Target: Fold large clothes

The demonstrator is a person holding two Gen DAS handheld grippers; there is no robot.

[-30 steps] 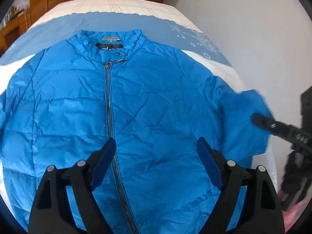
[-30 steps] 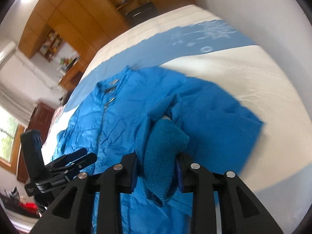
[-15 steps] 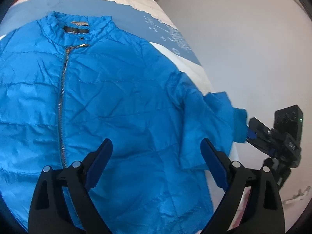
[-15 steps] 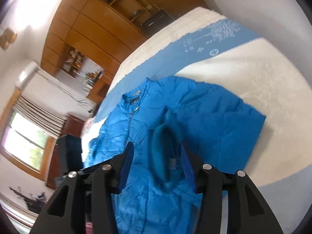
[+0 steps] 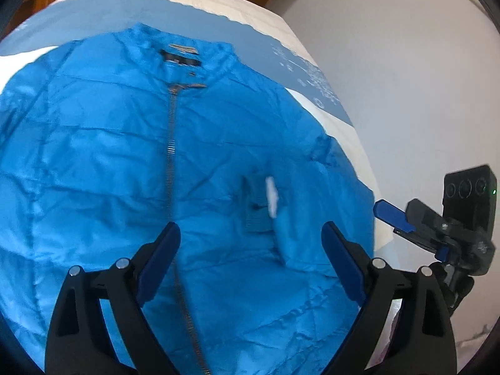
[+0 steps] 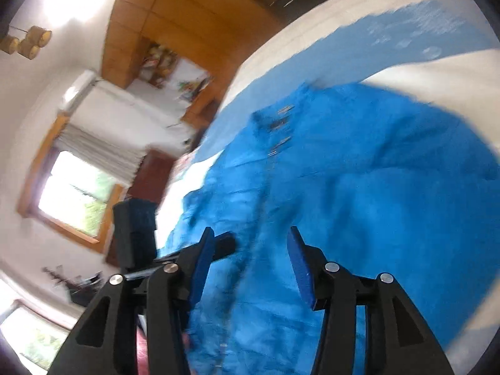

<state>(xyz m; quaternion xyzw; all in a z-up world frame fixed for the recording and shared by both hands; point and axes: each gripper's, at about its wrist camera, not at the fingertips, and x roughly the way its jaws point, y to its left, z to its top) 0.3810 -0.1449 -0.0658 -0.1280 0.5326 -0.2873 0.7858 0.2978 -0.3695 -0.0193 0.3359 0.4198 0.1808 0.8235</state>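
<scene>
Bed, zipped blue puffer jacket, sleeve folded across front

Motion blur is smearing most of the right wrist view, softening the blue jacket and the shelves beyond it. In the left wrist view, the jacket's left sleeve and hem are running off the picture's edge, its collar label is staying too blurred to read, and a white scrap near the folded cuff is too smeared to identify.
</scene>
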